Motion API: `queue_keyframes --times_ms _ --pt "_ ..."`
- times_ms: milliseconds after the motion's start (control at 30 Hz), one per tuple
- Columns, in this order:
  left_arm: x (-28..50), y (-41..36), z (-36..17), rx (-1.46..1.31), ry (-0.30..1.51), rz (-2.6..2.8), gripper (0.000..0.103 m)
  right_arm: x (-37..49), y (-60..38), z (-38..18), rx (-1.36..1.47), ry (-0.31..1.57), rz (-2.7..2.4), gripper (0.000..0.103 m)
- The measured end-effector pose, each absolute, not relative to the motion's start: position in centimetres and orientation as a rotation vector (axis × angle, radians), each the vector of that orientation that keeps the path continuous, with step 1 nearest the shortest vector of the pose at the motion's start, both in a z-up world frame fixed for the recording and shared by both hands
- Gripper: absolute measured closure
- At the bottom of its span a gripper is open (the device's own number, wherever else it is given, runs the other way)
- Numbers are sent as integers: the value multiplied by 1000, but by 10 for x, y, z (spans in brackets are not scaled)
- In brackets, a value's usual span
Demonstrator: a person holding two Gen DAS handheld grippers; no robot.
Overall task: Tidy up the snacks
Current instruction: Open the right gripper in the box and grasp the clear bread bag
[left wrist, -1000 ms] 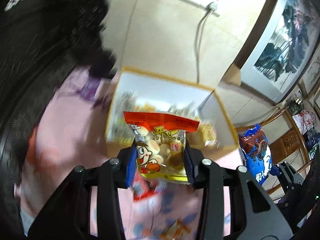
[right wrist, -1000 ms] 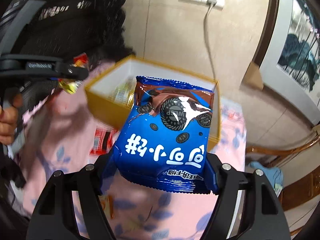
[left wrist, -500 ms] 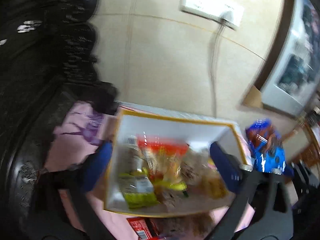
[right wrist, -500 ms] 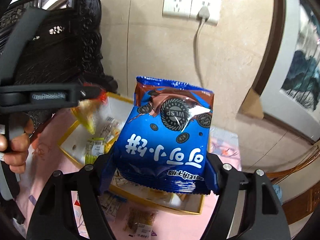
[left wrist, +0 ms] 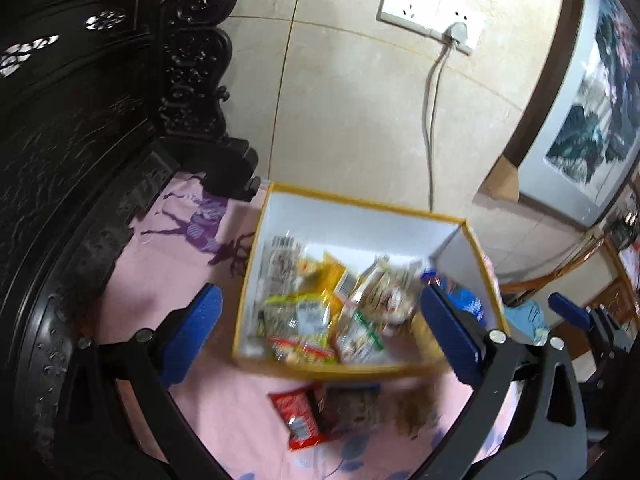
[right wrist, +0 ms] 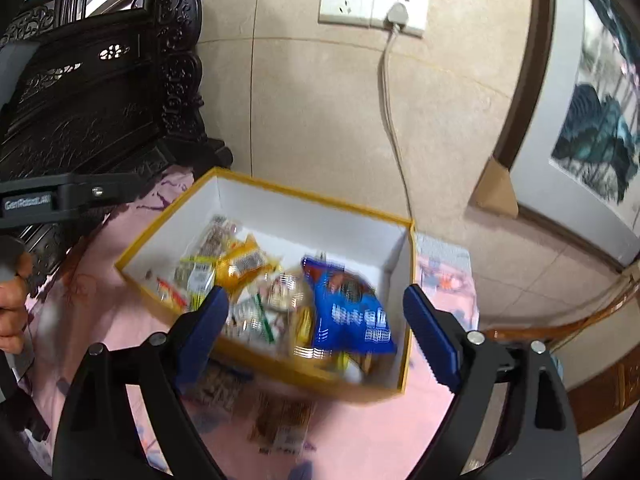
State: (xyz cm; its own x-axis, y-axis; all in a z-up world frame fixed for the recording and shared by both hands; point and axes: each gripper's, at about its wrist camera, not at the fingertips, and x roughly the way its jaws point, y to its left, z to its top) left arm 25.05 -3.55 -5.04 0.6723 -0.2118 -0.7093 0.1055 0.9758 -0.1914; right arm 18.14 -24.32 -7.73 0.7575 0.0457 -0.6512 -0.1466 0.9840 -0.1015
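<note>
Left gripper (left wrist: 320, 332) stands with jaws wide apart, nothing between the pads. Right gripper (right wrist: 316, 332) has just been opening; its jaws are apart and clear of the blue cookie packet (right wrist: 352, 312), which lies in the yellow-rimmed box (right wrist: 304, 204) at centre frame, among other mixed snack packets (left wrist: 316, 312), blurred. The box sits on a pink cloth (left wrist: 168, 264). A red packet (left wrist: 298, 416) lies on the cloth just below the box in the left wrist view. A hand (right wrist: 12, 304) shows at the left edge of the right wrist view.
</note>
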Motion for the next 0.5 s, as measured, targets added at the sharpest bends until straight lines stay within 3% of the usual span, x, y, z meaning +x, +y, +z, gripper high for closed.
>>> queue_keyframes --times_ms 500 --pt "127 -10 -144 -40 1071 -188 2 123 -260 -193 31 1023 111 11"
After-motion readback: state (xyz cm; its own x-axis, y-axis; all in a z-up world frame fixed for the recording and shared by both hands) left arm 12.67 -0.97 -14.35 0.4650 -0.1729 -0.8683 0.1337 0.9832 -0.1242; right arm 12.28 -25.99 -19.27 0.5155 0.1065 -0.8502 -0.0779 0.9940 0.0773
